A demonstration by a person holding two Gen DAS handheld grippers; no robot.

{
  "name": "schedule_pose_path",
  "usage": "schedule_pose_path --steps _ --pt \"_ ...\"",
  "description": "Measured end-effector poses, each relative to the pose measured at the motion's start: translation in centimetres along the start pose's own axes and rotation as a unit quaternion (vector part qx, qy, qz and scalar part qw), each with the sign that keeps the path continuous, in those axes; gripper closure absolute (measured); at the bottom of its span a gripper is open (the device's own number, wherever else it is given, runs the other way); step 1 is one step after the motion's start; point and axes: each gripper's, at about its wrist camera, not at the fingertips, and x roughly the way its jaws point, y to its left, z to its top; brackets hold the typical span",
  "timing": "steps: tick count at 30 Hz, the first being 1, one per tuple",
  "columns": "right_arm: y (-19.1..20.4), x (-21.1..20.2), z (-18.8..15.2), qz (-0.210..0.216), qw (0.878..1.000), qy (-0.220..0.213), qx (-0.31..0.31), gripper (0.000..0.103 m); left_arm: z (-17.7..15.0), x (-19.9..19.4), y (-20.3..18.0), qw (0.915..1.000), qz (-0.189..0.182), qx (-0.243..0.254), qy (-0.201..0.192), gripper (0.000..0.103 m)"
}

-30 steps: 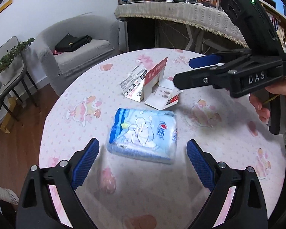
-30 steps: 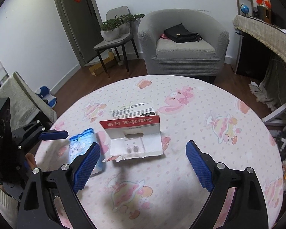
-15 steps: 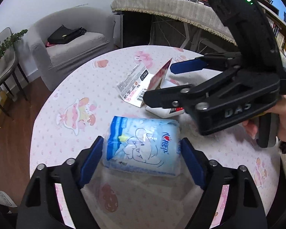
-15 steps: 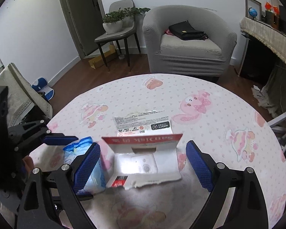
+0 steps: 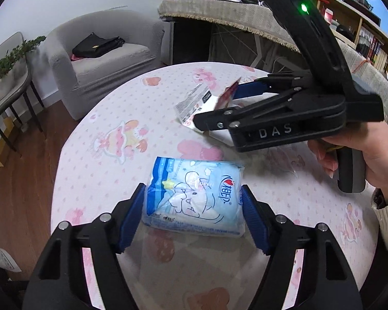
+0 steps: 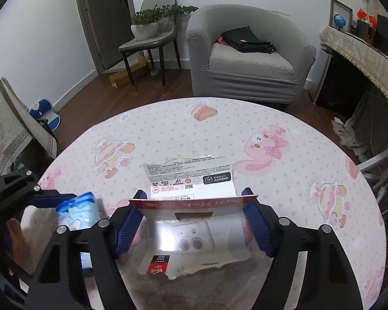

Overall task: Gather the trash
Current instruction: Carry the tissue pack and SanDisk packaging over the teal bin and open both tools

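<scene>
A round table (image 6: pixel 284 118) wears a pink cloth printed with cartoon animals. Behind it stands a grey armchair (image 6: pixel 248 59) with a black bag (image 6: pixel 245 40) on its seat. Beside the armchair, a grey chair (image 6: pixel 150 38) carries a potted plant (image 6: pixel 152 20). A small globe (image 6: pixel 339 21) sits on a fringed counter (image 6: pixel 359 51).

A soft blue plastic tissue pack (image 5: pixel 194 196) is seen flat between the left claw (image 5: pixel 192 215) pads; a torn red-and-white cardboard package (image 6: pixel 194 230) is bracketed by the right claw (image 6: pixel 194 222).
</scene>
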Motion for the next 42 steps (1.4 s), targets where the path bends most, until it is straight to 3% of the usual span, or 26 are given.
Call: schedule_pose_path --steps 12,18,31,42 --pt "1.6 -2.4 -0.8 0.016 1.0 -0.02 -0.002 0.027 -1.5 -3.1 1.1 0.9972 -0.003 -0.059 -0.044 0.029" --pt "3.2 -3.9 -1.3 0.034 0.999 -0.038 0.01 0.027 -3.7 -5.4 1.2 0.995 0.041 -0.08 -0.045 0.029" --pt "10.2 -5.9 -3.4 0.097 0.994 -0.05 -0.014 0.027 -10.0 -12.8 3.1 0.9786 0.115 -0.156 -0.07 0.029" --pt "18.4 -6.2 -5.1 0.142 0.987 -0.043 -0.066 0.027 -16.9 -16.0 4.6 0.9588 0.177 -0.215 -0.056 0.029"
